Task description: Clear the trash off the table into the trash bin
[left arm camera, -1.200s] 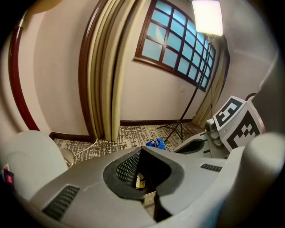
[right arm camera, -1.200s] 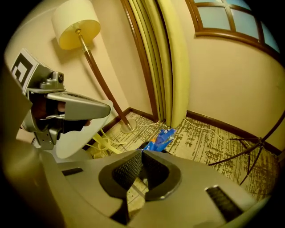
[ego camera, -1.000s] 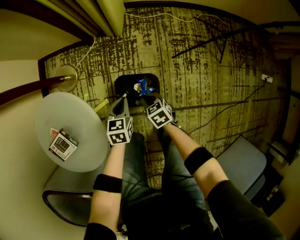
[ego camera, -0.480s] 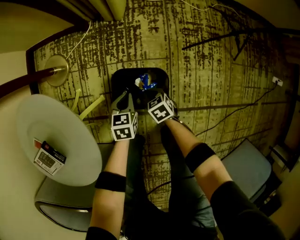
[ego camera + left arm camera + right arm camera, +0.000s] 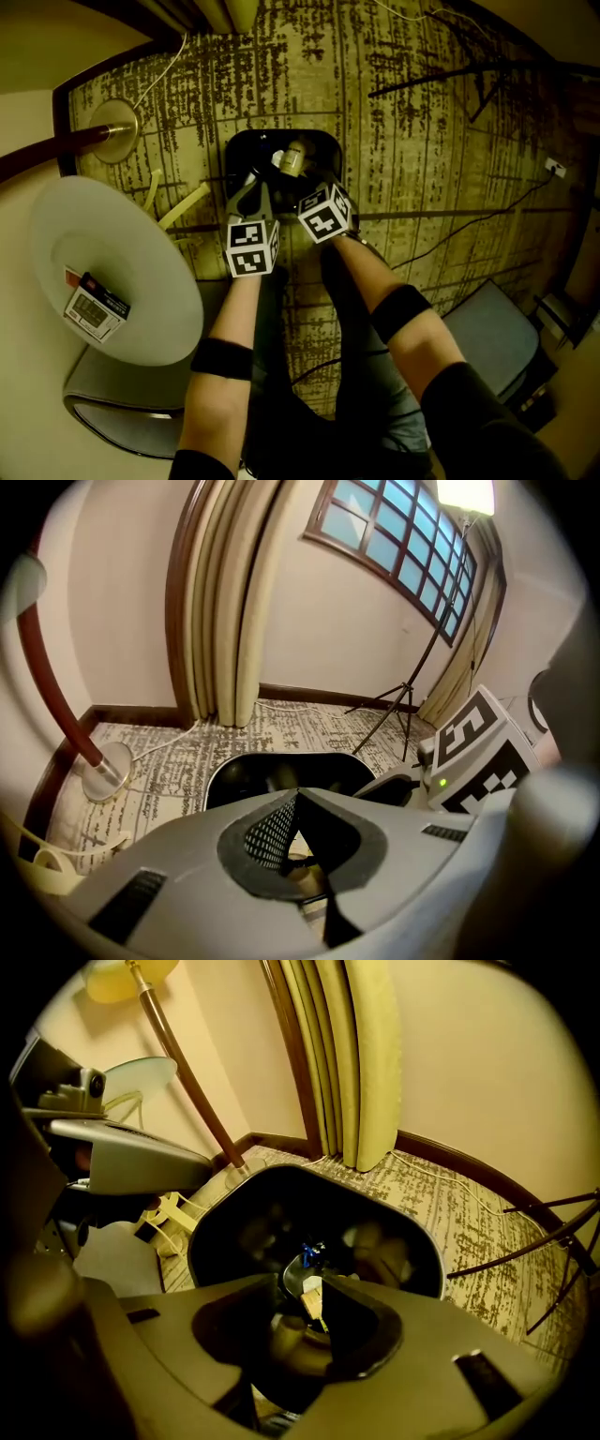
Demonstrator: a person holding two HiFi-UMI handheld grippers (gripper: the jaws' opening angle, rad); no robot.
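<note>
table (image 5: 141, 244) beside person | bin (image 5: 246, 150) under both grippers | left gripper (image 5: 298, 794) pressed together, empty | right gripper (image 5: 314, 1302) jaws just opening, nothing pinched | box (image 5: 92, 306) on table | trash (image 5: 298, 157) loose inside bin | risk: late-released trash clips rim, lands on carpet (image 5: 422, 141)

The trash bin (image 5: 242, 150) stands on the carpet (image 5: 412, 187) just ahead of the person's legs (image 5: 281, 375), with scraps of trash (image 5: 292, 159) lying inside it. To its left stands the round surface (image 5: 141, 281), with a box (image 5: 92, 307) resting near its outer left edge, and beyond that surface the lamp base (image 5: 114, 131) sits on the carpet. The curtain (image 5: 225, 602) hangs behind the bin, the tripod (image 5: 480, 75) stands behind it to the right, and a seat (image 5: 487, 333) is at the person's right.
</note>
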